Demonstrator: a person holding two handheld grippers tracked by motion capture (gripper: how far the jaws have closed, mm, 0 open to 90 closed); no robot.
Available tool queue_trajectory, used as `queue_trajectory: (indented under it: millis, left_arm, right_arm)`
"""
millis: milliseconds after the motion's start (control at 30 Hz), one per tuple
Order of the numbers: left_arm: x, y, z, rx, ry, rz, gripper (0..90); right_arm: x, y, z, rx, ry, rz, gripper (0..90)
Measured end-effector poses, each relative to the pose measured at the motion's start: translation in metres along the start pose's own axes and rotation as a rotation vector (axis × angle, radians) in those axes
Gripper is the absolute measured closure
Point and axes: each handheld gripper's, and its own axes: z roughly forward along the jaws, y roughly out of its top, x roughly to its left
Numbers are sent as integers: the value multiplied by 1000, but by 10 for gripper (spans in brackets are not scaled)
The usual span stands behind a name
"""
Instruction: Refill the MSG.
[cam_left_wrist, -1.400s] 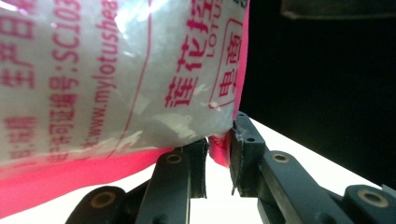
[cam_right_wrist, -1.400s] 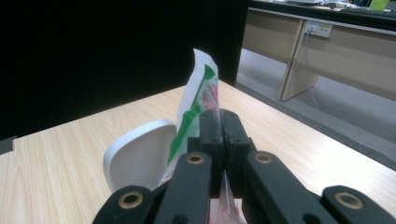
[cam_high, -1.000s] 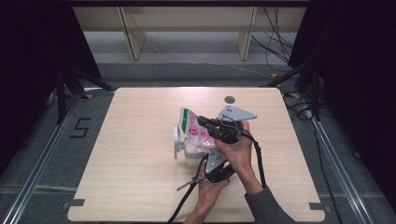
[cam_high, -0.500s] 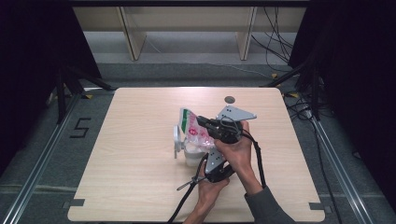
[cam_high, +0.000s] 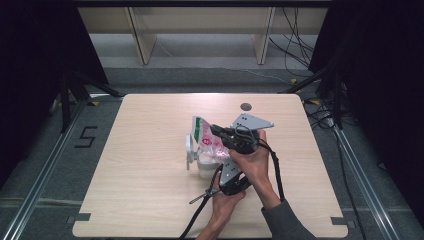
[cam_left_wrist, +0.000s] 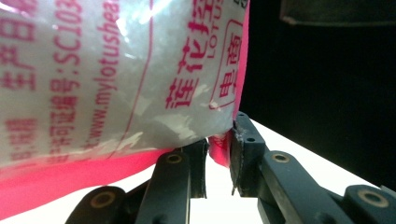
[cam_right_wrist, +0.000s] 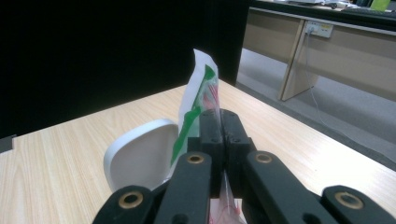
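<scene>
A clear plastic bag (cam_high: 206, 136) with pink print and a green top edge hangs tilted over a white container (cam_high: 206, 167) at the table's middle. The container's flip lid (cam_high: 189, 149) stands open on its left. My right gripper (cam_high: 216, 130) is shut on the bag's upper part; in the right gripper view the bag's green-and-white edge (cam_right_wrist: 200, 88) sticks up from the closed gripper (cam_right_wrist: 219, 128), with the white lid (cam_right_wrist: 140, 158) behind. My left gripper (cam_high: 223, 161) comes from below and is shut on the bag's pink bottom corner (cam_left_wrist: 218, 148). The printed bag (cam_left_wrist: 107, 79) looms just above that gripper (cam_left_wrist: 218, 163).
The light wooden table (cam_high: 140, 200) has bare room to the left, right and front of the container. A small dark round spot (cam_high: 245, 106) sits near the far edge. Cables (cam_high: 200, 215) trail from the grippers toward the front edge. Beyond the table is a grey floor with desk legs (cam_high: 142, 45).
</scene>
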Motion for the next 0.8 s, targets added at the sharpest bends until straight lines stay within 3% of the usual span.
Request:
queue_trajectory:
  millis: [100,133,267,467,600,733,800]
  left_arm:
    - [0,0,0,-1,1,-1,777]
    - [0,0,0,-1,1,-3,777]
    - [0,0,0,-5,3,-6,777]
    - [0,0,0,-3,-1,-6,777]
    - [0,0,0,0,1,-7,777]
    - [0,0,0,-5,-1,-8,776]
    - [0,0,0,-4,-1,-11,776]
  right_arm:
    - [0,1,-1,-5,0,5,900]
    - [1,0,-1,-4,7,32,900]
    - [0,0,0,-3,3,6,900]
    - [2,0,-1,0,0,31,900]
    - [-2,0,1,-14,-2,-14,900]
    - [0,0,-1,-11,9,22,900]
    - [0,0,0,-2,5,9,900]
